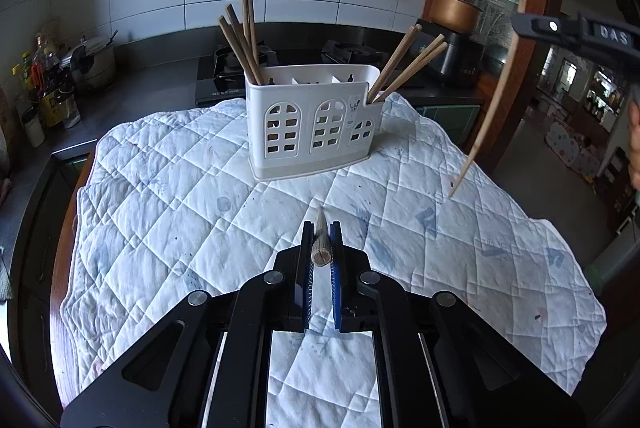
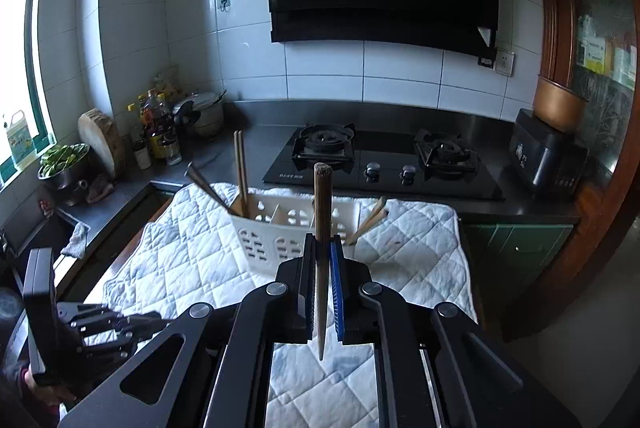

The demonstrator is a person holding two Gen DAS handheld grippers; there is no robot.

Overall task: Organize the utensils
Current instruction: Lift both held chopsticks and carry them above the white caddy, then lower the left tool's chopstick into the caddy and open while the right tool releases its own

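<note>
Carrying one wooden chopstick per tongs, both clear of quilted cloth (image 1: 192,187) on bench.
- Left chopstick (image 1: 321,240): clamped between narrow blue pads of left tongs (image 1: 321,228), blunt end toward camera.
- Right chopstick (image 2: 322,228): pinched upright in right tongs (image 2: 321,242), tapered tip down.
- Target judged: white plastic holder (image 1: 312,123), perforated, compartmented; sticks already leaning at both ends.
- Tip to be lowered first into open slot; slender round wood judged prone to pivoting.
</note>
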